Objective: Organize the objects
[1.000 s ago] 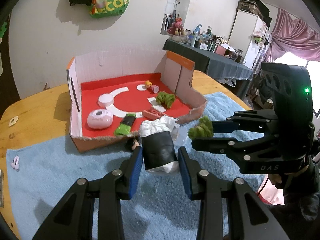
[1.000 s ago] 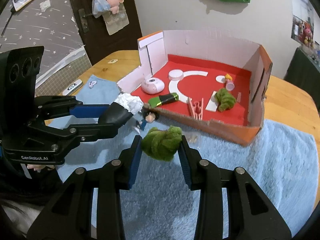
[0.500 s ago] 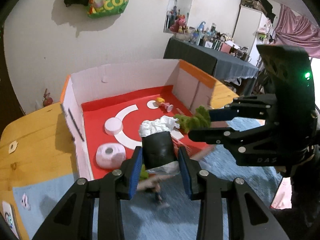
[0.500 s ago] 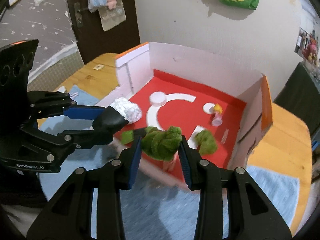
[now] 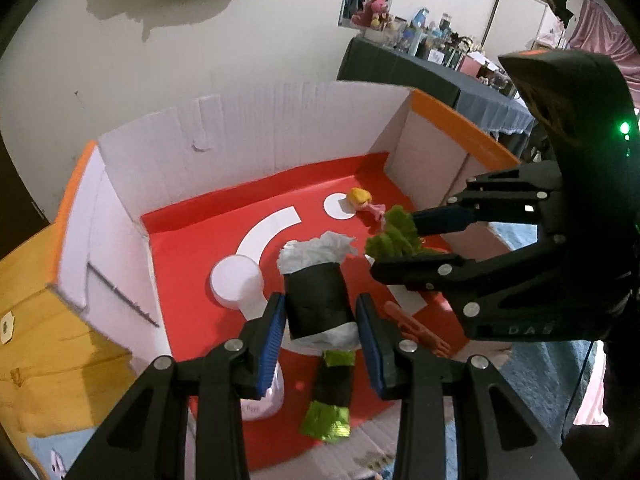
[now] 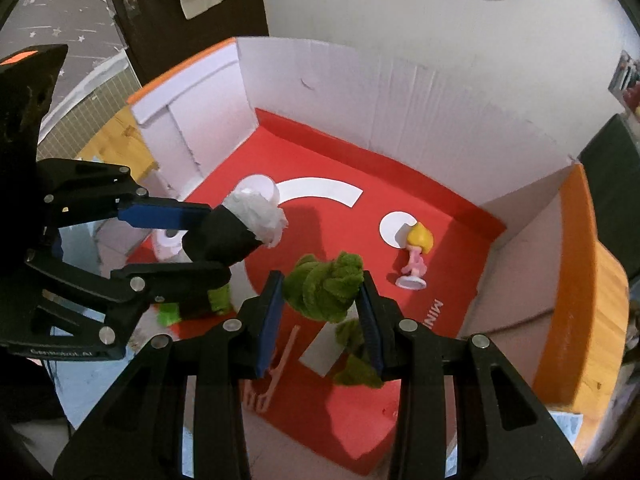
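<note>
While you hold both tools over it, the box (image 5: 248,128) is the biggest thing before you: white cardboard walls with orange edges, a red floor printed with a white arc and a white dot, standing on the wooden bench (image 5: 48,344) with a blue towel (image 5: 532,364) at its near side. Your left tool (image 5: 320,328) is clamped on a black roll (image 5: 318,300) with white crumpled paper bulging from its far end, and it hangs above the middle of the red floor. Your right tool (image 6: 322,312) is clamped on a green fuzzy clump (image 6: 324,286), held above the floor just beside the roll and nearer the orange-edged right wall. On the floor below lie a white round case (image 5: 260,396) partly hidden under your left tool, a white cup (image 5: 236,282) near the arc, a green and black wrapper (image 5: 332,392) under the roll, a second green clump (image 6: 356,364) under your right tool, and a pink fork (image 6: 272,372) with its tines toward the near edge. Smallest is the blond doll (image 6: 416,256) in pink, lying on its side with its head touching the white dot.
</note>
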Demonstrator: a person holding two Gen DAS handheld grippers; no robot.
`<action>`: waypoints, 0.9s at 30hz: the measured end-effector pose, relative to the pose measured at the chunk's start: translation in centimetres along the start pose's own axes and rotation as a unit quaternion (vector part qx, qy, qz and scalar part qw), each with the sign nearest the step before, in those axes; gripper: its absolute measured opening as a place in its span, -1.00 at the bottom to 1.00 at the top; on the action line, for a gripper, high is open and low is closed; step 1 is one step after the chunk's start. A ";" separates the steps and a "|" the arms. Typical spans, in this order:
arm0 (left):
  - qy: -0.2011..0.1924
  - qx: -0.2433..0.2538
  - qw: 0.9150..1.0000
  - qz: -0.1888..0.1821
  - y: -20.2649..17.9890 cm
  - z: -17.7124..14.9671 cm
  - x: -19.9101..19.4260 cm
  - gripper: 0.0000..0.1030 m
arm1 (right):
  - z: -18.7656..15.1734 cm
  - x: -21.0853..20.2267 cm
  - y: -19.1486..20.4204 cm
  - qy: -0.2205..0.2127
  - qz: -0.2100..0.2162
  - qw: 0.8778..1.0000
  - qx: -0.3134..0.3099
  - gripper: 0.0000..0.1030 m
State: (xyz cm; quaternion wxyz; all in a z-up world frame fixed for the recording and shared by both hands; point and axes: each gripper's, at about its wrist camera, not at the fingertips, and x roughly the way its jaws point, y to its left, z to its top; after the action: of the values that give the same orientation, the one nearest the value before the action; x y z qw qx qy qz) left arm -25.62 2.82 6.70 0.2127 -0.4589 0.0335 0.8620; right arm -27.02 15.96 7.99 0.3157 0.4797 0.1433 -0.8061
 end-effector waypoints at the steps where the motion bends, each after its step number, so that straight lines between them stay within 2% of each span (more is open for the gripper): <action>1: 0.004 0.000 1.000 0.001 0.2 0.1 0.3 -0.27 | 0.2 0.4 -0.1 0.005 0.000 1.000 -0.002 -0.33; 18: 0.049 -0.012 0.999 -0.010 1.2 -0.2 3.6 -0.26 | 0.2 3.4 -0.5 0.064 -0.001 0.998 -0.012 -0.33; 27: 0.053 -0.014 0.998 -0.008 1.3 -0.5 3.8 -0.26 | -0.2 3.2 -0.1 0.067 -0.011 0.997 -0.019 -0.32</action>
State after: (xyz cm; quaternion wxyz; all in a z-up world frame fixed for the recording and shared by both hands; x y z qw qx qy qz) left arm -27.58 2.83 3.17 0.2111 -0.5067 0.0287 0.8354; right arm -28.08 14.94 5.08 0.3055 0.5249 0.1853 -0.7725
